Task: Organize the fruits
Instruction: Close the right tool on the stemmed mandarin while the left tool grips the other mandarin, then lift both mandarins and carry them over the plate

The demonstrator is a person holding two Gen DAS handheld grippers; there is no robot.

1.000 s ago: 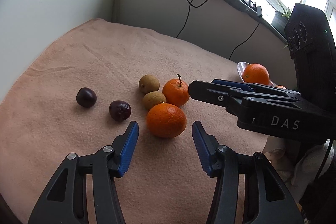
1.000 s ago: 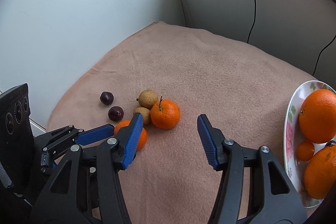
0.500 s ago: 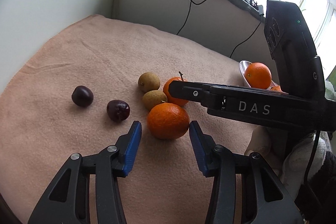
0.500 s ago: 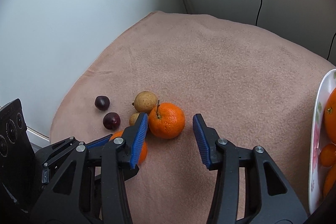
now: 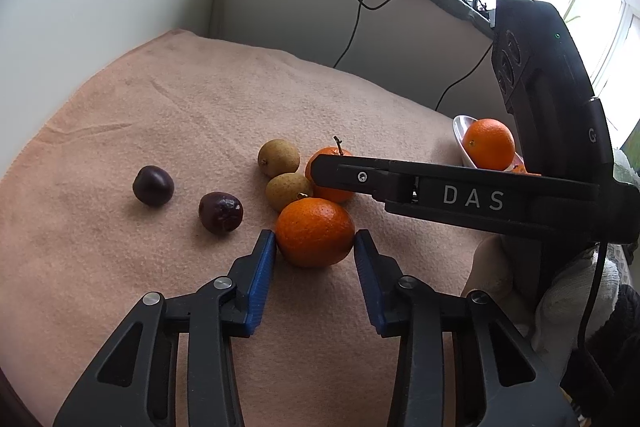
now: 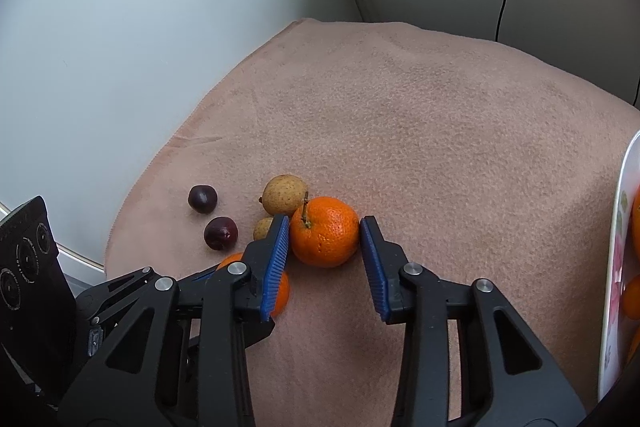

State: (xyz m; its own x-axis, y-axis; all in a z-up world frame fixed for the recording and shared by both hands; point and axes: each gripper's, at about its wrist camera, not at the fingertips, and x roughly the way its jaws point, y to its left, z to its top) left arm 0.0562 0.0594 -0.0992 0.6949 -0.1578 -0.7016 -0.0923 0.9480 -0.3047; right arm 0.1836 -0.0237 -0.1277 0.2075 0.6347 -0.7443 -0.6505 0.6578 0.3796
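On the pink cloth, my left gripper (image 5: 315, 237) is closing, its blue pad tips touching both sides of the plain orange (image 5: 315, 233), which rests on the cloth. Just behind it, my right gripper (image 6: 324, 227) is closing too, its pads against the sides of the stemmed orange (image 6: 325, 231). In the left wrist view the right gripper's black finger crosses in front of that stemmed orange (image 5: 328, 151). Two yellowish-brown small fruits (image 5: 279, 158) (image 5: 288, 191) touch the oranges. Two dark red fruits (image 5: 153, 185) (image 5: 221, 211) lie apart to the left.
A white flowered plate (image 6: 616, 267) with several oranges sits at the cloth's right edge, also seen as the plate (image 5: 460, 131). A grey wall bounds the left, a ledge with cables the back. Bare cloth (image 6: 440, 107) stretches behind the fruit.
Both grippers have narrowed from wide apart to touching their oranges. The right gripper came down and forward over the stemmed orange; the left stayed put.
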